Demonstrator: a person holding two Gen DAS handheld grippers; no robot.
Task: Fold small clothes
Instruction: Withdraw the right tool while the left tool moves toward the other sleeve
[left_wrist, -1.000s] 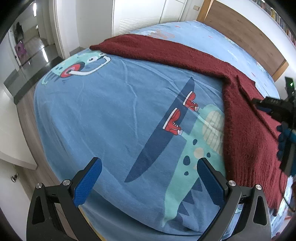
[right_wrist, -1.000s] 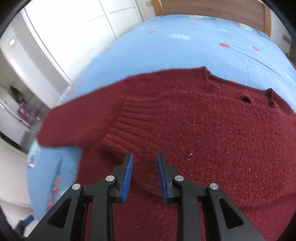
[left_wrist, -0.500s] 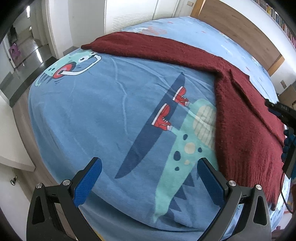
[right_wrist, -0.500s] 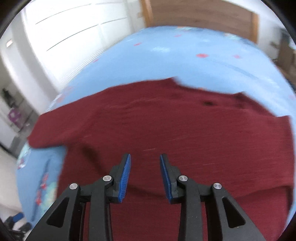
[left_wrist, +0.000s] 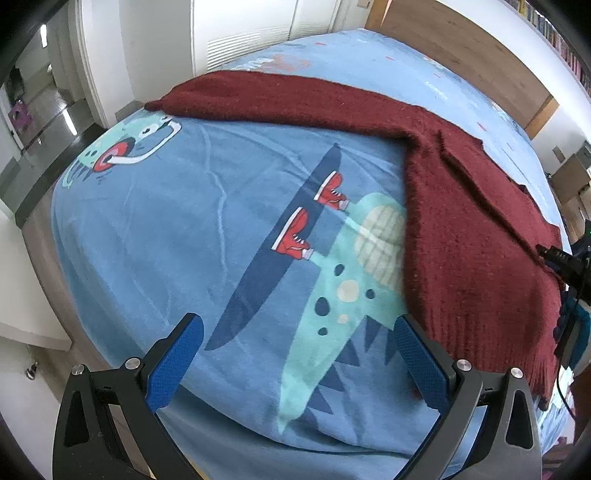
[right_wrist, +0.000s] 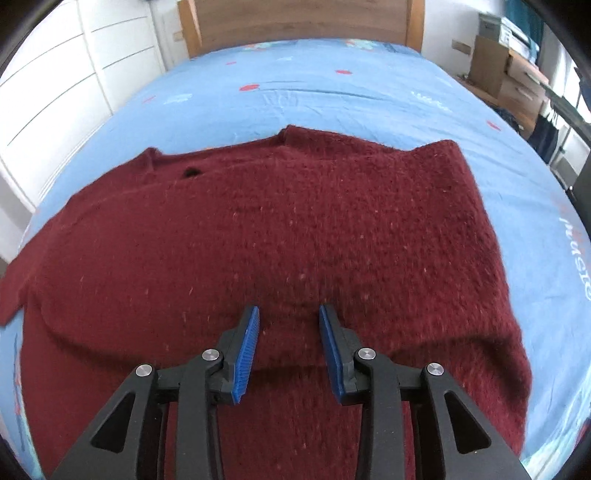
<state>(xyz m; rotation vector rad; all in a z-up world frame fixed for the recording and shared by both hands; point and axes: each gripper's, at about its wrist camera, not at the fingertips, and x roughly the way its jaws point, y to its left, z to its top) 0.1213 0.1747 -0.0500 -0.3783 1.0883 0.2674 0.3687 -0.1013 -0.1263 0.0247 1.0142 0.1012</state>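
A dark red knitted sweater (right_wrist: 280, 229) lies spread on the blue bed. In the left wrist view the sweater (left_wrist: 461, 206) lies to the right, with one long sleeve (left_wrist: 266, 96) stretched to the far left. My left gripper (left_wrist: 295, 347) is wide open and empty, above the bed's printed cover, left of the sweater's hem. My right gripper (right_wrist: 289, 332) is partly open and empty, just above the sweater's lower body. It also shows at the right edge of the left wrist view (left_wrist: 565, 258).
The blue bed cover (left_wrist: 184, 229) has a dinosaur print. A wooden headboard (right_wrist: 295, 22) stands at the far end. White wardrobe doors (right_wrist: 66, 81) are on the left. Cardboard boxes (right_wrist: 506, 74) stand at the right. The bed's edge and floor (left_wrist: 37, 192) lie left.
My right gripper has swung right across the sweater, from the left sleeve towards the body's middle, and opened a little wider. My left gripper's view has shifted slightly; it stays open.
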